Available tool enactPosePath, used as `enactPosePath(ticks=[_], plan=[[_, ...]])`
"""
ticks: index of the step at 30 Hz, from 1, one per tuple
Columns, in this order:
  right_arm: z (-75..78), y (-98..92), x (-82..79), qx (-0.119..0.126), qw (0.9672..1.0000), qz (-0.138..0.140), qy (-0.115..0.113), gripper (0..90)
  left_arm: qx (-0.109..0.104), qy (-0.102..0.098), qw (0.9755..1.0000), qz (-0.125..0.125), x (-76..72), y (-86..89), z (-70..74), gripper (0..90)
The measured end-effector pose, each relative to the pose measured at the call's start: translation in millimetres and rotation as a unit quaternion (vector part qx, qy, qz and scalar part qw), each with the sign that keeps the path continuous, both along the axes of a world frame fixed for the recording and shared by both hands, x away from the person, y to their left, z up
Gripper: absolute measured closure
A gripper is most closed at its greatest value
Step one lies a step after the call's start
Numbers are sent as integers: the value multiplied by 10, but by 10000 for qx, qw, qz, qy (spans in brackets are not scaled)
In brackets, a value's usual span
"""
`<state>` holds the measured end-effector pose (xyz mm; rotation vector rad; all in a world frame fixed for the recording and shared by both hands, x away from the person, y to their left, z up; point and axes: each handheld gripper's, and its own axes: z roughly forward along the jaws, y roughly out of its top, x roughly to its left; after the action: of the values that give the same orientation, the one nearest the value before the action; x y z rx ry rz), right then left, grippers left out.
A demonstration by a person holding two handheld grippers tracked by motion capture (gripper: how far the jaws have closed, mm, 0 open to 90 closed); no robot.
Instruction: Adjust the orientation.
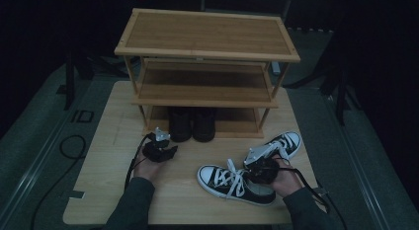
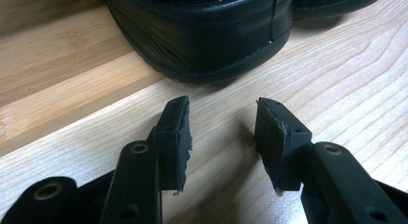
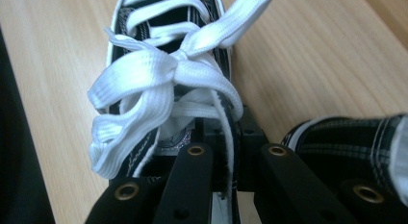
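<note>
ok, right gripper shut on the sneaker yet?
Shut. The right gripper pinches the near sneaker's side wall between its jaws.

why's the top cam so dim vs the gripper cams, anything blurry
High view: dark and underexposed, surroundings nearly black, wooden rack still readable. Left gripper view: bright, black shoe fairly sharp. Right gripper view: bright, white laces soft and slightly overexposed up close.
</note>
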<state>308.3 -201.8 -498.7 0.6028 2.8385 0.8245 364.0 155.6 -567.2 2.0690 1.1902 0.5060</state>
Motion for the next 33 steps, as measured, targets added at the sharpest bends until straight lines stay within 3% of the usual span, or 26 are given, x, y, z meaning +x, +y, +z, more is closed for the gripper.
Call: enactPosePath(ticks=[6,13,18,22,26,33], plan=[[58,125,46,157,9997,-199,67,878,13,-10,10000,16,1,0,0,567],[55,180,48,404,9982,-421,-162,880,12,-15,10000,11,1,2,-1,568],[-6,198,60,694,9949,-702,-209,881,15,-19,10000,10,-1,2,-2,569],[-89,214,40,679,9946,-783,-97,881,13,-28,10000,12,-4,2,-4,569],[-128,196,9,464,9964,-702,-111,865,10,-32,10000,17,-5,2,-5,569],[-62,141,-39,280,9984,-480,-79,700,8,-33,10000,15,-5,2,-5,569]])
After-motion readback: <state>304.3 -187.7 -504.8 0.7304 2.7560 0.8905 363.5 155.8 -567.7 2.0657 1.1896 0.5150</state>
